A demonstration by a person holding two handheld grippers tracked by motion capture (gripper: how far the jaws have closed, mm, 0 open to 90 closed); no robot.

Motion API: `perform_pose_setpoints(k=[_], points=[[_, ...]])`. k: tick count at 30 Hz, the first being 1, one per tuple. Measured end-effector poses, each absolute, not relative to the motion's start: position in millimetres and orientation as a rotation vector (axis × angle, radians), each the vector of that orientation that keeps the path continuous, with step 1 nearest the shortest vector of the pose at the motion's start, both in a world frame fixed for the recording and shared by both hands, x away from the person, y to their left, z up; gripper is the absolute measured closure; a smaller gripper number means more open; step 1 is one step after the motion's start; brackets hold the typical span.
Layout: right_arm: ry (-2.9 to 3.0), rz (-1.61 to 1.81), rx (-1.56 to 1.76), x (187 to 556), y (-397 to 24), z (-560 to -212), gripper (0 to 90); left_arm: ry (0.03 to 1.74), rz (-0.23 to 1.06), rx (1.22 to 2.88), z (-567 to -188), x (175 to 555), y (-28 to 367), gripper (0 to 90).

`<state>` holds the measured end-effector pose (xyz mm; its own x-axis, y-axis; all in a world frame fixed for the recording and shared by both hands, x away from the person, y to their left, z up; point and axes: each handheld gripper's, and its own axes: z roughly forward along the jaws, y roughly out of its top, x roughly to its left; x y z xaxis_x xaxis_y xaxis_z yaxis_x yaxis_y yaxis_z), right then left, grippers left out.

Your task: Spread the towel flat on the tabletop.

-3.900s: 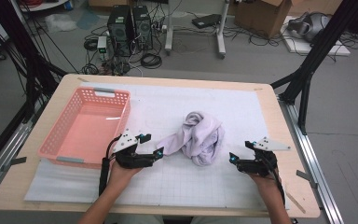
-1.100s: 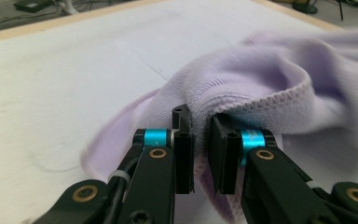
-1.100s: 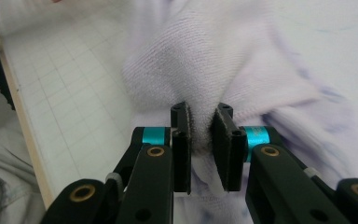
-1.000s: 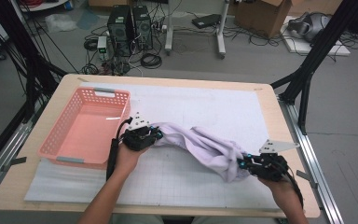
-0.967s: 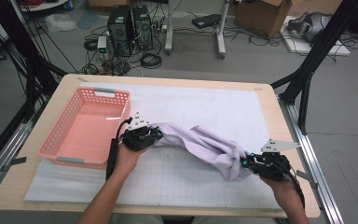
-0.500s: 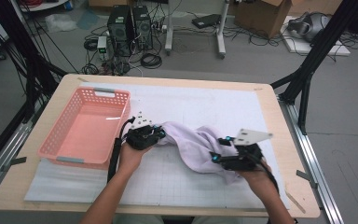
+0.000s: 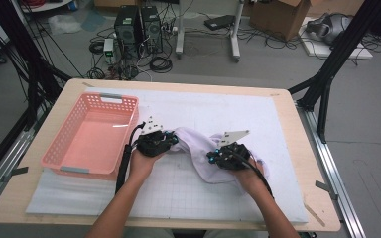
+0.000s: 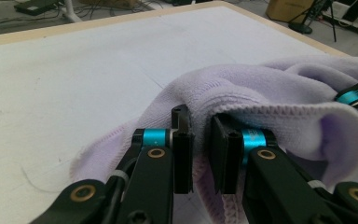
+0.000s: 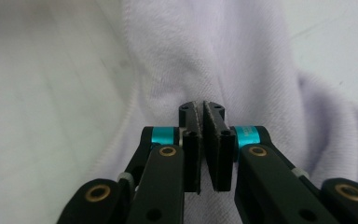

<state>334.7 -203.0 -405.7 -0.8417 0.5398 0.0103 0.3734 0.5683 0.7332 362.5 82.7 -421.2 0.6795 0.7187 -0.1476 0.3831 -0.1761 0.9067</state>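
Note:
A lavender towel (image 7: 197,147) lies bunched on the white mat between my two grippers. My left gripper (image 7: 171,140) rests at the towel's left end, next to the basket. In the left gripper view its jaws (image 8: 201,140) stand nearly together, with the towel's hemmed edge (image 8: 261,88) pinched between them. My right gripper (image 7: 213,157) sits over the middle of the bunched cloth, pointing left toward the other gripper. In the right gripper view its jaws (image 9: 203,112) are shut, tips touching and nothing between them, just above the towel (image 9: 205,56).
A pink plastic basket (image 7: 54,148) stands on the left part of the table, close beside my left hand. The white gridded mat (image 7: 193,198) covers most of the wooden tabletop. Black frame legs and cables stand on the floor beyond the far edge.
My right gripper has let go of the towel's right end, travelled left toward the left gripper, and shut again. The stretched towel has slackened into a bunch. The left hand stayed put.

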Motion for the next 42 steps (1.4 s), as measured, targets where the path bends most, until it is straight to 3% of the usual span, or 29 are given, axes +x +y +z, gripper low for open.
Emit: perform_pose_setpoints(k=[3, 6, 10, 17, 22, 25, 28, 33, 38, 42], points=[[2.536, 1.213, 0.799, 339.4, -218.5, -395.3, 86.6, 0.896, 0.376, 1.787, -423.2, 364.2, 82.0, 75.3], [2.437, 1.330, 0.917, 351.3, -241.0, -385.4, 86.7, 0.932, 0.387, 1.753, -422.8, 365.0, 81.8, 56.8], [2.296, 1.333, 1.077, 373.1, -270.5, -381.5, 86.7, 0.949, 0.401, 1.739, -423.3, 365.1, 80.3, 44.3], [2.097, 1.217, 1.331, 404.6, -307.1, -392.8, 86.7, 0.937, 0.396, 1.749, -422.1, 362.8, 79.9, 40.8], [1.876, 1.093, 1.477, 407.0, -336.8, -396.6, 86.6, 0.930, 0.389, 1.778, -425.0, 359.8, 80.4, 39.2], [1.836, 1.129, 1.527, 401.6, -348.5, -398.3, 80.6, 0.924, 0.371, 1.785, -428.3, 356.1, 82.0, 39.2], [1.837, 1.114, 1.490, 390.7, -353.6, -392.3, 64.6, 0.898, 0.349, 1.803, -429.7, 348.6, 83.9, 41.1], [1.812, 1.178, 1.342, 360.4, -356.7, -373.4, 61.1, 0.831, 0.369, 1.805, -418.9, 334.3, 85.3, 44.3], [1.868, 1.230, 1.225, 325.8, -354.5, -374.9, 58.5, 0.780, 0.309, 1.812, -416.0, 326.4, 77.9, 44.8], [1.923, 1.262, 1.214, 301.3, -354.6, -390.5, 58.6, 0.779, 0.283, 1.878, -423.6, 329.0, 58.2, 36.3]])
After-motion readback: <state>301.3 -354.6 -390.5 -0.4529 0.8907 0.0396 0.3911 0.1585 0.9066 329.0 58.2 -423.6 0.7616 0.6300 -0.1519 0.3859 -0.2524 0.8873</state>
